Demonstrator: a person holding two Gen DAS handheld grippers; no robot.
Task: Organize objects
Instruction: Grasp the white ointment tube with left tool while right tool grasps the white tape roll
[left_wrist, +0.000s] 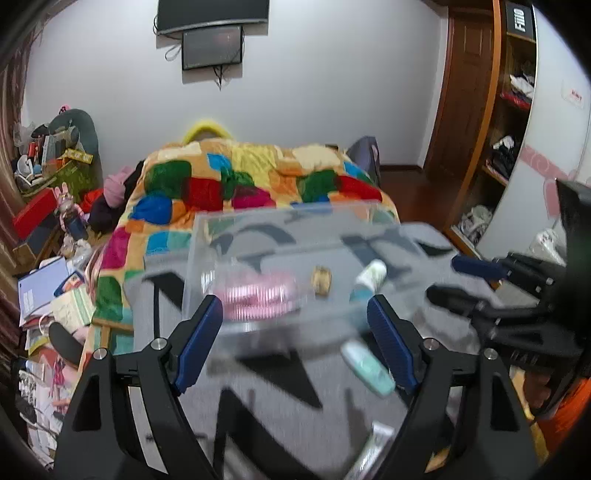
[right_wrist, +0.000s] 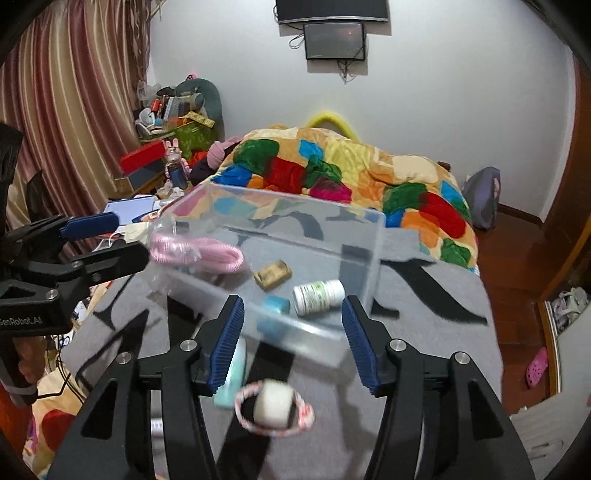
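Right now the white roll (right_wrist: 274, 403) ringed by a pink band lies on the grey blanket (right_wrist: 424, 332), just short of the clear box (right_wrist: 280, 236). It sits between the right tool (right_wrist: 293, 343)'s spread fingers; the left tool (left_wrist: 295, 343), also released, hangs farther off.

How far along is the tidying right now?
Partly done. The clear box already holds a pink cord, a brown block, a white bottle and a blue roll. Both grippers, left and right, are open and empty. A green tube and a ringed white roll remain outside.
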